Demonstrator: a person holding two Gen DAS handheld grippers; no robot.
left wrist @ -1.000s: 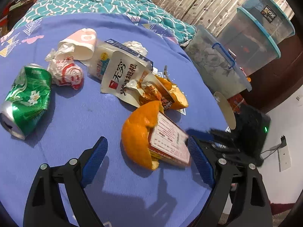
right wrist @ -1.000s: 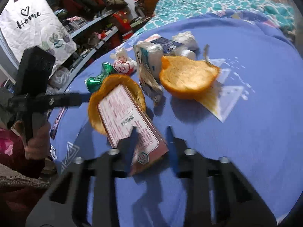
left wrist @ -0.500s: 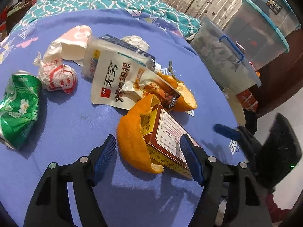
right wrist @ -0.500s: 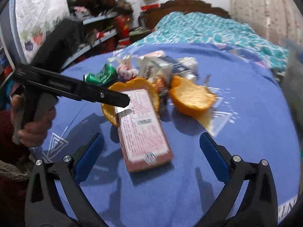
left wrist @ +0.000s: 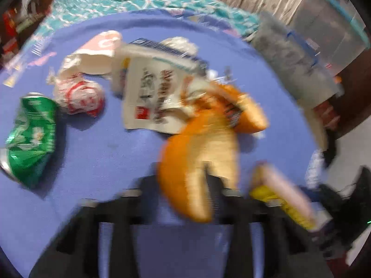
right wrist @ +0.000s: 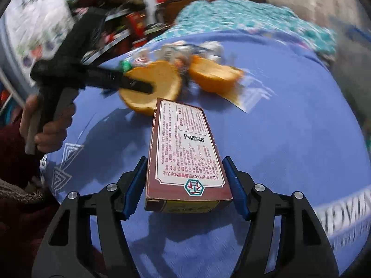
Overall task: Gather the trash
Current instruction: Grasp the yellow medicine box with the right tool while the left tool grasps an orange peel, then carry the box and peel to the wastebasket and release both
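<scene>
A blue cloth covers the table (left wrist: 97,153). On it lie a crushed green can (left wrist: 31,136), a crumpled wrapper (left wrist: 80,98), a snack bag (left wrist: 150,95) and orange peel (right wrist: 214,76).

Violet-blue tablecloth (right wrist: 289,139) with white triangle line prints, a teal-and-white patterned bedspread (right wrist: 243,16) beyond. The orange peel (left wrist: 199,162) is bright orange outside and pale tan inside. Maroon-bordered box (right wrist: 185,148) with red print on white and a yellow end. Crushed can (left wrist: 32,136) in glossy green, wrapper ball (left wrist: 78,97) red on white.

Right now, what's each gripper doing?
Left gripper: shut on the orange peel.
Right gripper: open, fingers either side of the brown box, not clamped.
</scene>
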